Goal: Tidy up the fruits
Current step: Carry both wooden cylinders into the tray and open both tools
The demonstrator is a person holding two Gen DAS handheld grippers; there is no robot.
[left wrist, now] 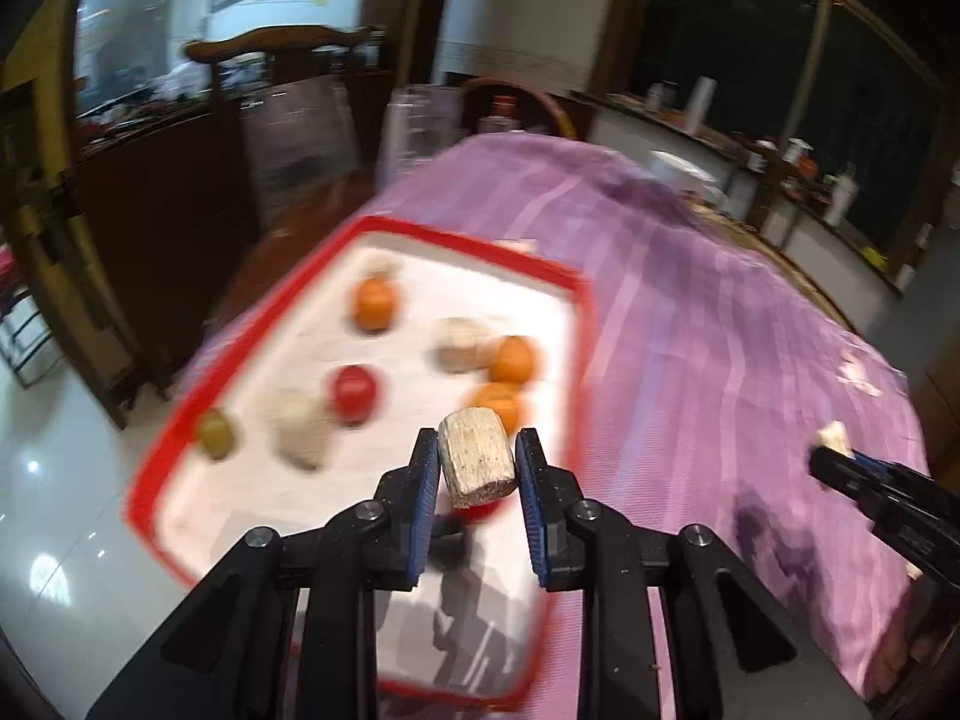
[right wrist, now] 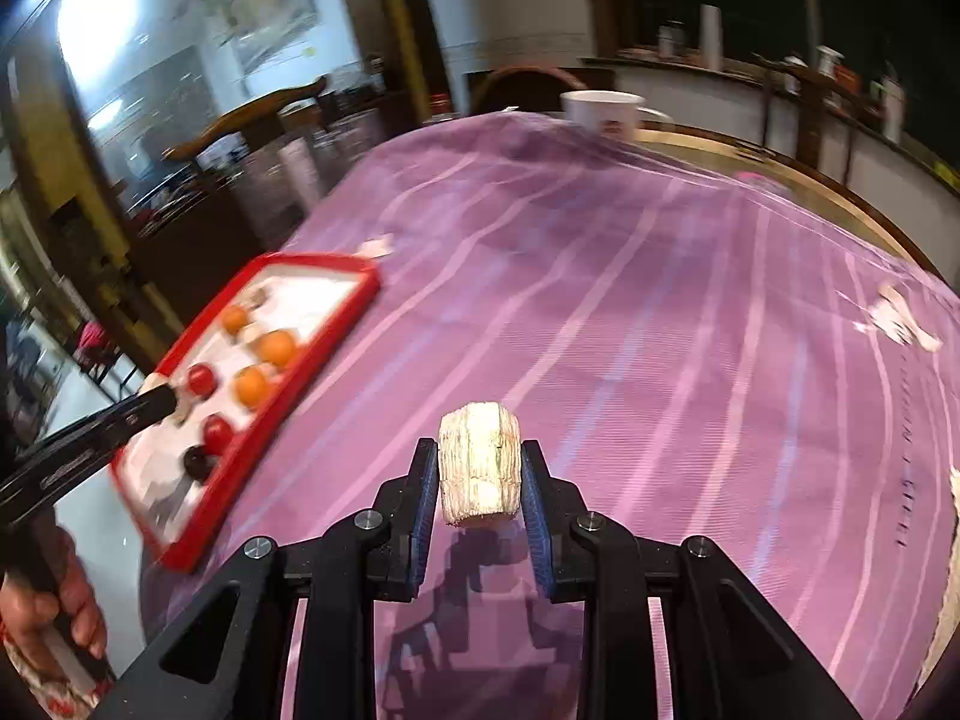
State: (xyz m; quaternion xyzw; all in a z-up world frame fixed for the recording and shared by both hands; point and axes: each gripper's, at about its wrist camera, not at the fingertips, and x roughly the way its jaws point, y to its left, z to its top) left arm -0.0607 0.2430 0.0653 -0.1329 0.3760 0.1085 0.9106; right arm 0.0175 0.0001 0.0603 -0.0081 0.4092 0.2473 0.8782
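Left wrist view: the left tongs (left wrist: pixel 477 468) pinch a pale chunk (left wrist: pixel 477 465) above the red tray's (left wrist: pixel 573 276) near end. The right tongs (right wrist: pixel 477 480), gripping another pale chunk (right wrist: pixel 479 465), hang over purple cloth with the tray well to their left.

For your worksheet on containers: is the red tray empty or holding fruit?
Holding fruit: the red tray contains oranges and a red fruit.

Black fingers (left wrist: pixel 427 468) (blue pads (right wrist: pixel 425 480)), silver screws (left wrist: pixel 367 511)
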